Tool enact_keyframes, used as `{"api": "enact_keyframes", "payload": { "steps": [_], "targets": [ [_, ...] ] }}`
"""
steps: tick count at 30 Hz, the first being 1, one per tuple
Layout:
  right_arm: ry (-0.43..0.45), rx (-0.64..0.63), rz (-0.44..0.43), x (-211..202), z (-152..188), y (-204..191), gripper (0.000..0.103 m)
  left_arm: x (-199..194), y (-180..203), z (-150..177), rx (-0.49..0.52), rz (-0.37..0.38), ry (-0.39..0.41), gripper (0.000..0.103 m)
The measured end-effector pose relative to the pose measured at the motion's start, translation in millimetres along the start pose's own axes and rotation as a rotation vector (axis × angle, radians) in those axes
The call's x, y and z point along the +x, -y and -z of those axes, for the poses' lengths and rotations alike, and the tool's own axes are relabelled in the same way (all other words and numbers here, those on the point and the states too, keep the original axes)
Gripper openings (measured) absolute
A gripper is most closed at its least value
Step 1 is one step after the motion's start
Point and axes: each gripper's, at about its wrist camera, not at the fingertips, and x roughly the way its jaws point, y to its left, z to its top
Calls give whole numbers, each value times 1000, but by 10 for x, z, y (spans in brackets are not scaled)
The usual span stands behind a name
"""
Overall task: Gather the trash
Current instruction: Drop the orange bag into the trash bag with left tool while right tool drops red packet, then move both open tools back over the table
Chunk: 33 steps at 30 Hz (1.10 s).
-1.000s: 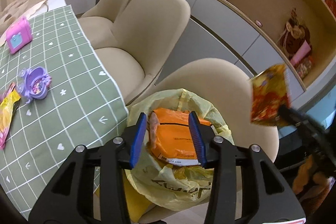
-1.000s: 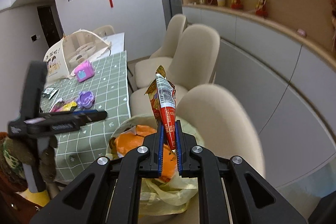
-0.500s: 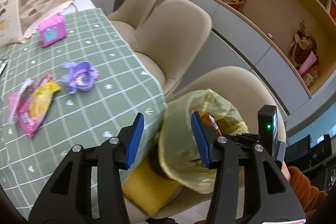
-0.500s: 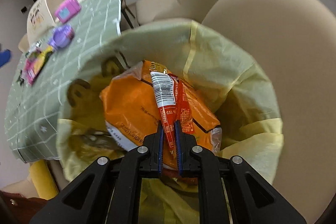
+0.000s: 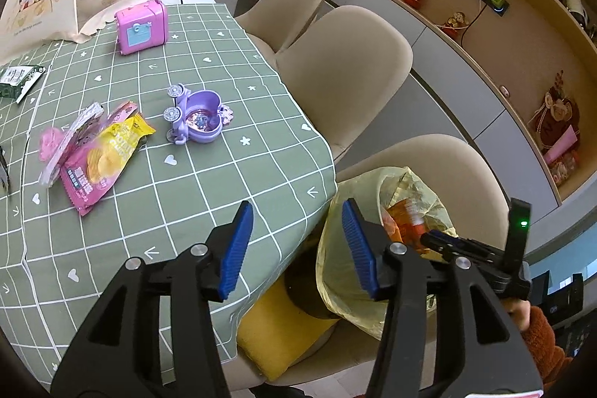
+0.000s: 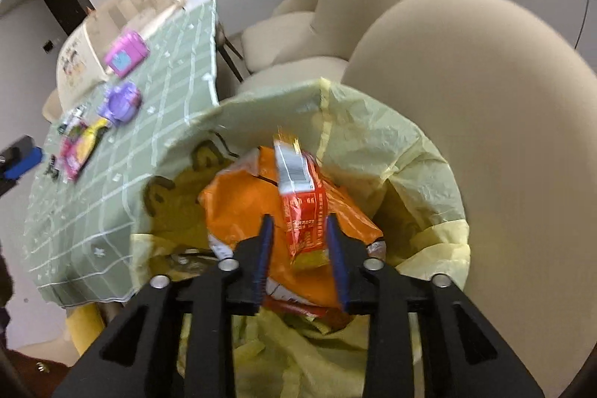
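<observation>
The right hand-held gripper sits right over the mouth of the yellow trash bag, which stands on the nearest chair, and its jaws are opening. The red snack wrapper lies between the blue pads but they stand clear of it on both sides, so the grip is gone; the wrapper rests on the orange packet already inside the bag, its long axis running straight away from the jaws, silver end far.

Over to the left hand-held gripper: it hangs above the near corner of the surface, empty, jaws about half spread and opening with nothing between them. This is the one that matters next. The pink and yellow chip wrapper lies on the green checked cloth ahead and off to the left of those jaws, well apart from them, with a silvery wrapper touching its far edge. The chip wrapper's long axis runs on a diagonal, yellow end far and right, pink end near and left. The left hand is clearly the nearer one; the right is busy at the bag on the other side.

The purple toy sits just right of the wrappers, so I judge the reach wants to come in from the near side to stay off it.
</observation>
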Motion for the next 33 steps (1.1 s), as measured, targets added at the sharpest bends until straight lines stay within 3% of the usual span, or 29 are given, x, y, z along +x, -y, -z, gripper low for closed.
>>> {"api": "enact_keyframes", "payload": {
  "steps": [3,10,18,29,33],
  "targets": [
    [33,-10,-17,-194,12,2,40,1,2,20,2,2,-3,48],
    [108,-57,-49,-551,-58,-214,40,-17,-100,89,-22,-11,-3,48],
    [289,-240,-113,-881,-303,-956,40,-226,-579,169,-121,-84,42,49],
    [177,-441,-201,-341,-509,-2066,40,-665,-1879,328,-374,-237,109,49],
    [101,-470,-229,-58,-575,-2429,40,-807,-2342,311,-399,-286,132,49]
  ]
}}
